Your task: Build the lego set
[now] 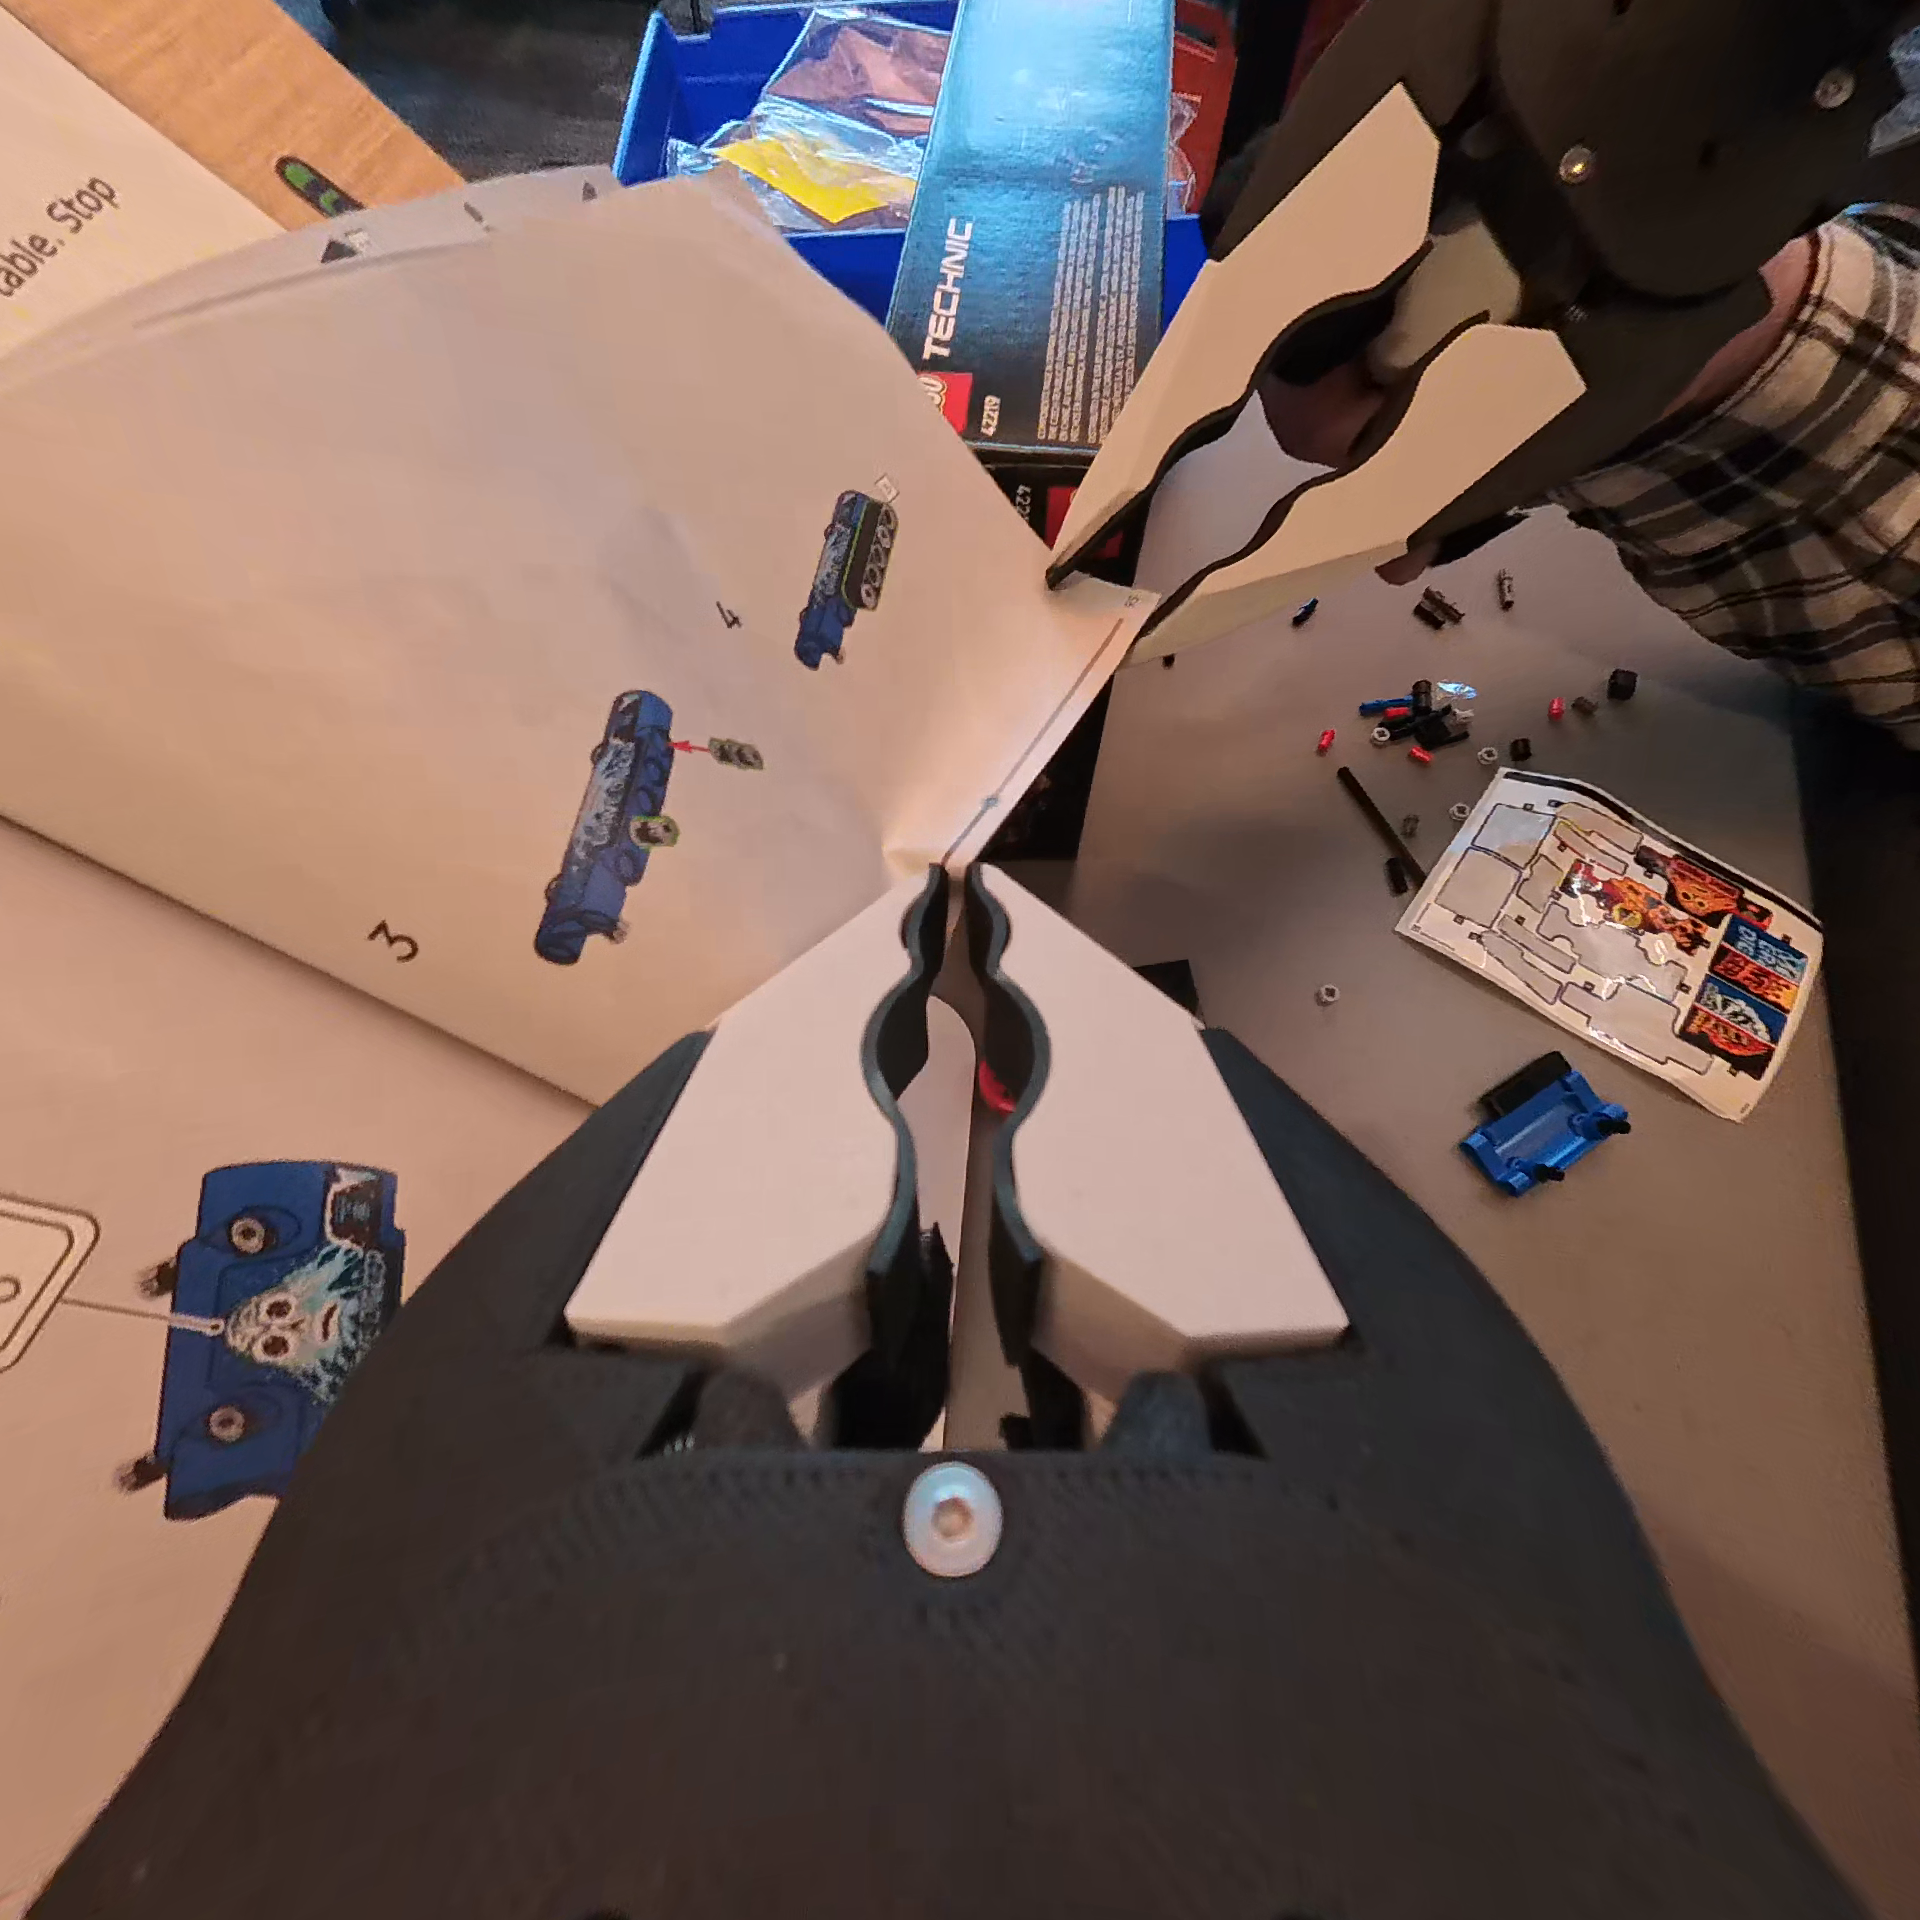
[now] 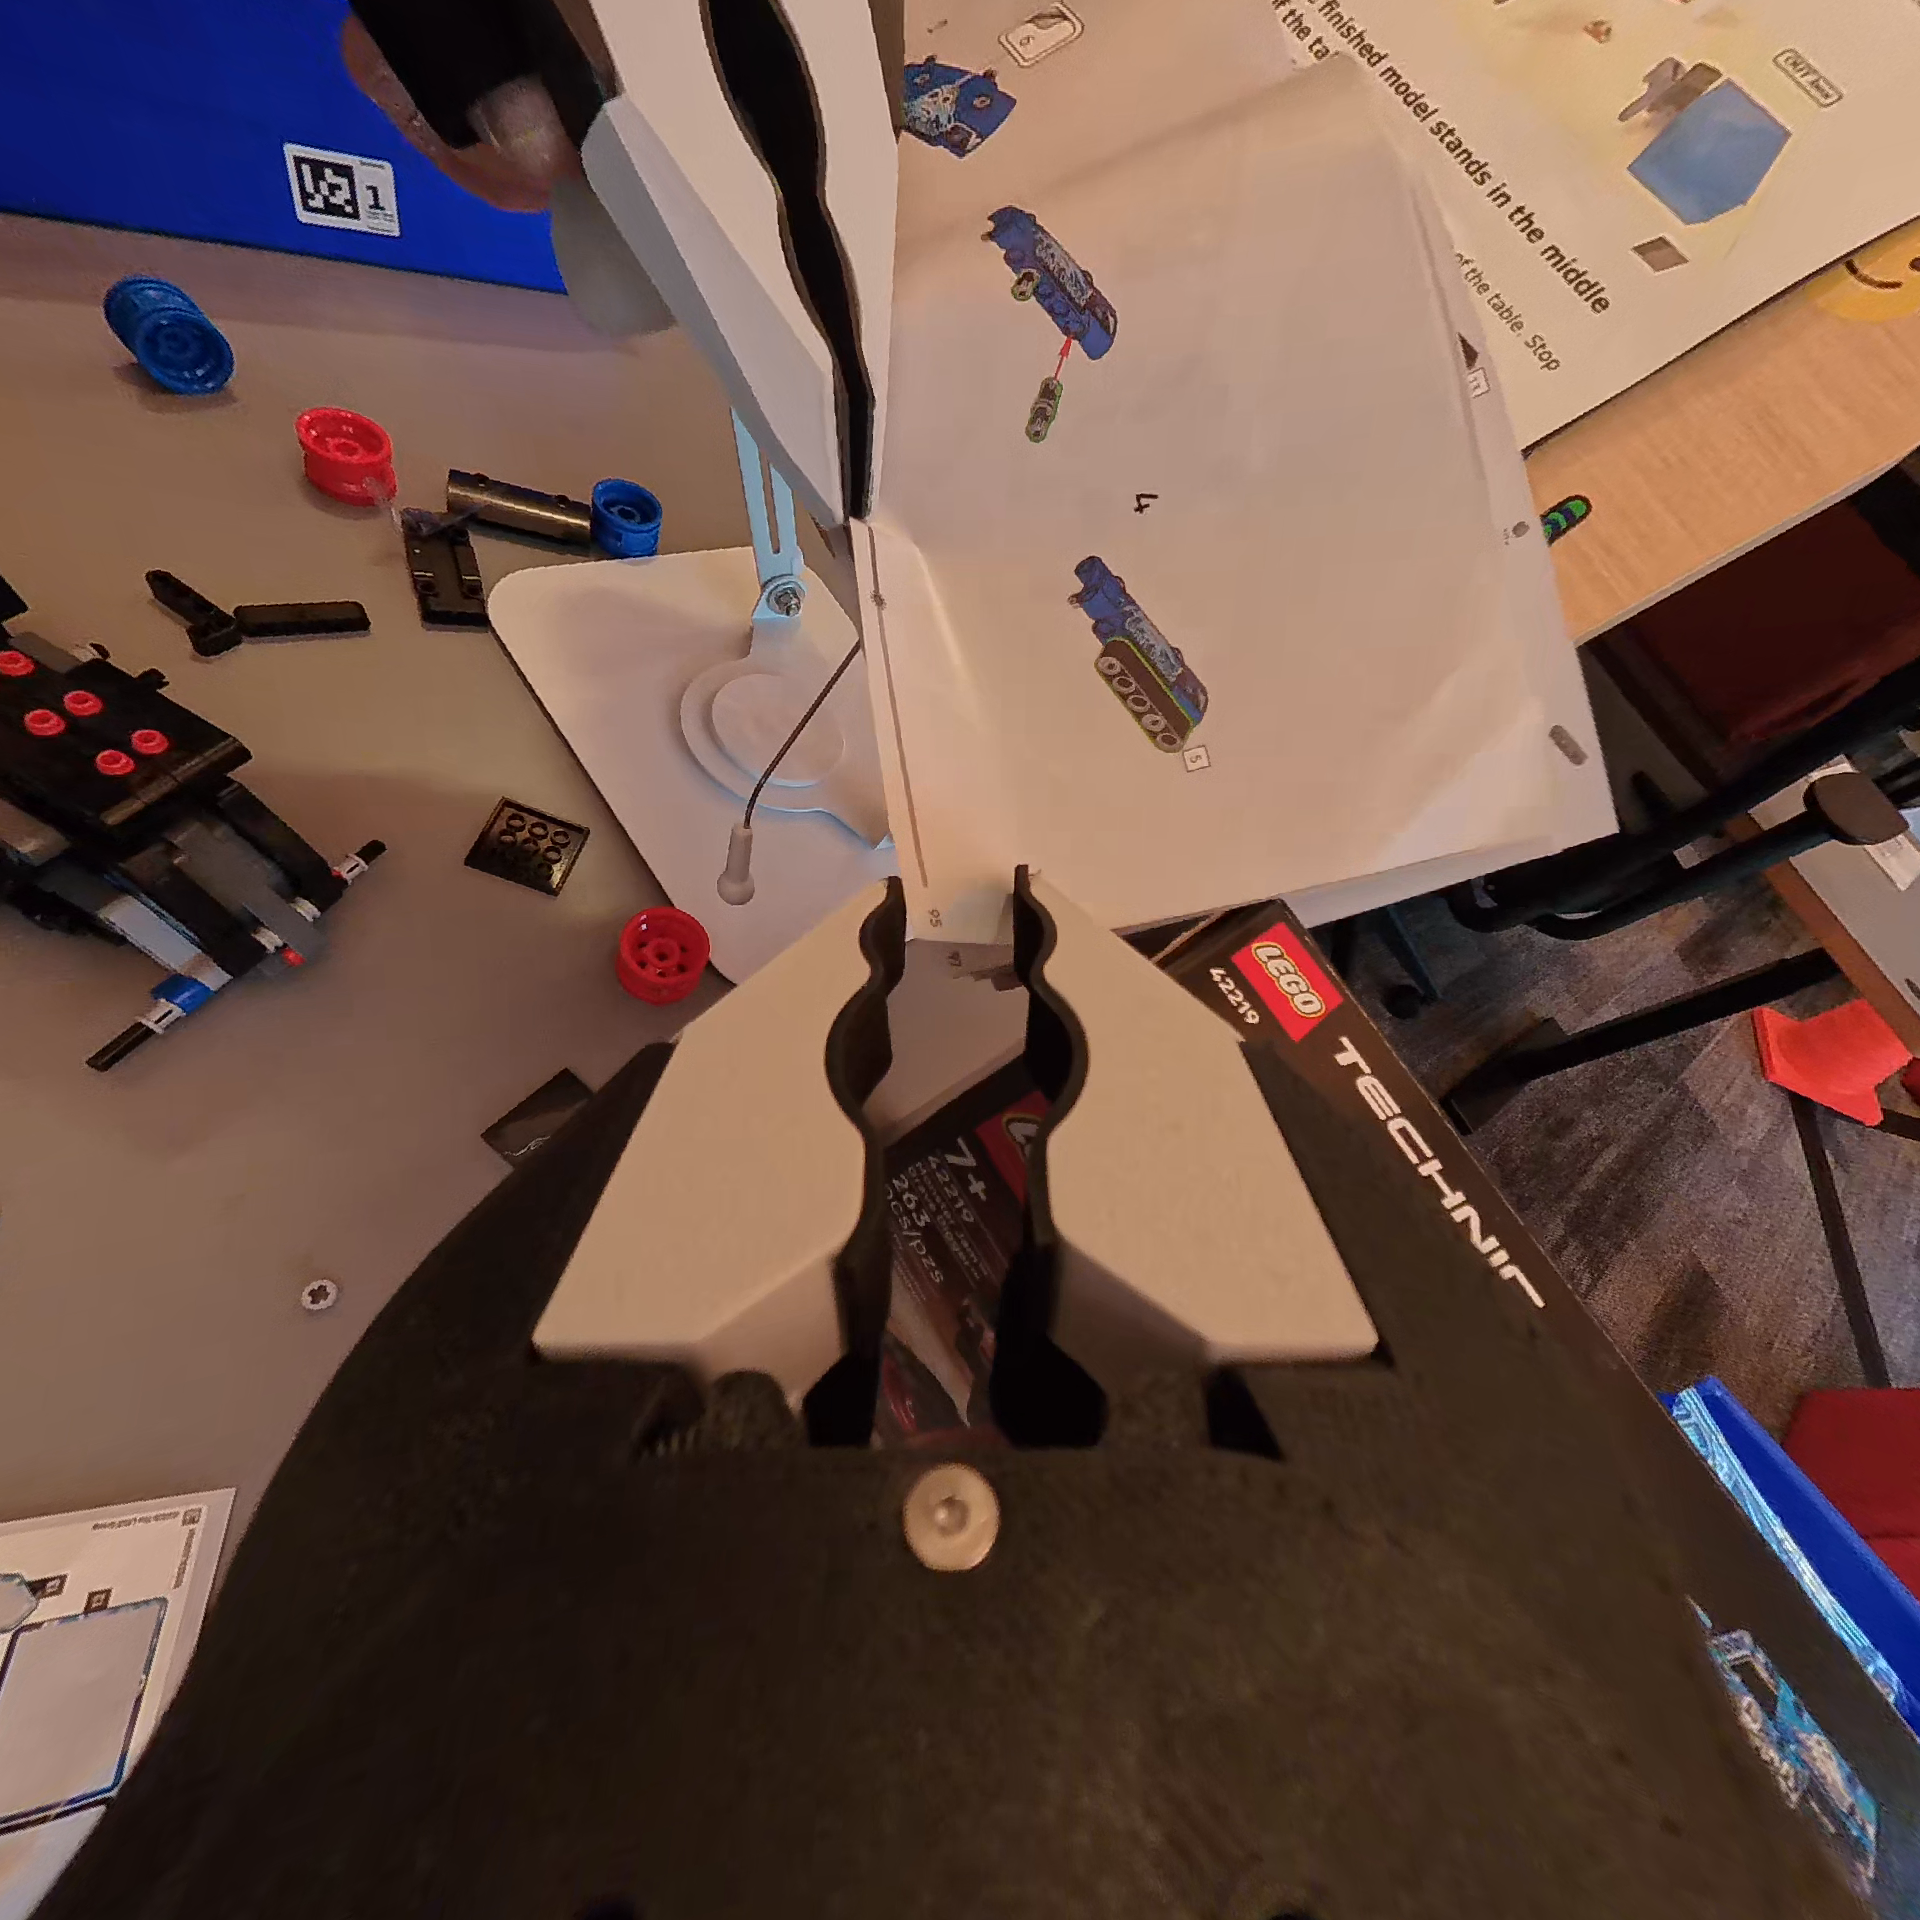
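Note:
The open instruction booklet (image 1: 436, 540) has one page (image 2: 1195, 520) lifted up between my grippers. My left gripper (image 1: 956, 883) is shut on that page's lower edge near the spine; it also shows at the top of the right wrist view (image 2: 854, 507). My right gripper (image 2: 958, 881) is open, its jaws on either side of the page's outer corner; in the left wrist view it (image 1: 1101, 613) comes in from the upper right. A small blue Lego assembly (image 1: 1538, 1132) lies on the grey table (image 1: 1247, 1039). A black partly built model (image 2: 125, 800) lies at the left.
The dark Lego box (image 2: 1403, 1122) lies under my right gripper, beside a blue bin (image 1: 727, 104). A sticker sheet (image 1: 1610, 935) and small loose parts (image 1: 1423, 717) lie on the table. Red wheels (image 2: 662, 951), blue wheels (image 2: 171, 332), a black plate (image 2: 527, 844) and a white stand base (image 2: 623, 665) are nearby. The gap from one gripper's tips to the other's is roughly 8 centimetres. Both grippers' tips are roughly 15 centimetres from the black partly built model (image 2: 125, 800). The small blue Lego assembly (image 1: 1538, 1132) lies around 25 centimetres away from my right fingertips.

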Demonstrator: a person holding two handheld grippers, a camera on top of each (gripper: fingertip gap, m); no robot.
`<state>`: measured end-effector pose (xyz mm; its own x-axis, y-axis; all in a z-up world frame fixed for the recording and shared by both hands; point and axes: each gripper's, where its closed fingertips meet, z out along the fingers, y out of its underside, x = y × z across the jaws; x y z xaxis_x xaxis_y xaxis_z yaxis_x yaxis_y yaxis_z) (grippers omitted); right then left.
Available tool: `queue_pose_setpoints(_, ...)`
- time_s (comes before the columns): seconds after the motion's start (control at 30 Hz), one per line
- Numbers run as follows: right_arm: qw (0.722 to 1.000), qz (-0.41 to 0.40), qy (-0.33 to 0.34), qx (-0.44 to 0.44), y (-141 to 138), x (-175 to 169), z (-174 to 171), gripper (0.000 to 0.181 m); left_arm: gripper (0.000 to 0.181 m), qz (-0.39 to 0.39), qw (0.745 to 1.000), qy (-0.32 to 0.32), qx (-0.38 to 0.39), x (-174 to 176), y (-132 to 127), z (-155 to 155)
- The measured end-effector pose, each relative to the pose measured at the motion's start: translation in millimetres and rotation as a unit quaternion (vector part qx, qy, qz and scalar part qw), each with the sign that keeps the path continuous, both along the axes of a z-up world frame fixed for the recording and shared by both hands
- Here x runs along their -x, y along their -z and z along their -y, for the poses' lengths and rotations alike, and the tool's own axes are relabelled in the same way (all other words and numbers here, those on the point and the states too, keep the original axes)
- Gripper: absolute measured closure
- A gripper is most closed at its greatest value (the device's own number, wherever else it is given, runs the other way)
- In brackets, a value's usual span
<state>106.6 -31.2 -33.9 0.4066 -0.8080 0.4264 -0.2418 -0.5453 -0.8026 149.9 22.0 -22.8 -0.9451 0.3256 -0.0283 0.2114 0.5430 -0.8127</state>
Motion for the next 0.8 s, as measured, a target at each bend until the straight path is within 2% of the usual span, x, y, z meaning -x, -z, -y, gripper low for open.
queue_pose_setpoints(0.2, 1.0, 0.004, 0.0, 0.0, -2.1, 0.3, -0.6, 0.163, 0.181, 0.01, 1.0, -0.009, 0.017, -0.2, -1.2, 0.2)
queue_pose_setpoints(0.3, 1.0, 0.017, -0.006, 0.006, -7.0, 1.4, -4.1, 0.181, 0.181, 0.005, 0.999, -0.014, 0.036, 0.4, -5.0, -0.1)
queue_pose_setpoints(0.47, 0.999, 0.044, 0.005, 0.027, -19.5, 2.7, -5.7, 0.181, 0.179, 0.017, 0.997, -0.024, 0.073, 0.4, -12.0, -3.2)
queue_pose_setpoints(0.53, 0.998, 0.055, 0.002, 0.034, -26.8, 5.0, -9.7, 0.181, 0.166, 0.066, 0.992, -0.042, 0.096, -2.6, -19.5, -5.6)
queue_pose_setpoints(0.6, 0.997, 0.071, 0.003, 0.042, -36.1, 7.3, -13.7, 0.181, 0.15, 0.156, 0.975, -0.061, 0.147, -3.1, -36.1, -5.1)
queue_pose_setpoints(0.67, 0.995, 0.081, -0.002, 0.049, -43.9, 10.0, -20.9, 0.181, 0.142, 0.237, 0.956, -0.044, 0.165, 10.9, -42.5, -3.5)
queue_pose_setpoints(0.73, 0.993, 0.098, -0.003, 0.062, -52.3, 12.2, -28.0, 0.181, 0.145, 0.297, 0.941, -0.031, 0.161, 22.0, -42.1, 1.4)
queue_pose_setpoints(0.77, 0.992, 0.106, -0.004, 0.067, -56.1, 13.4, -31.9, 0.181, 0.151, 0.322, 0.934, -0.027, 0.154, 25.0, -40.2, 3.6)
queue_pose_setpoints(0.8, 0.991, 0.116, -0.004, 0.073, -60.5, 14.5, -35.1, 0.181, 0.165, 0.347, 0.924, -0.035, 0.158, 24.2, -42.4, 5.4)
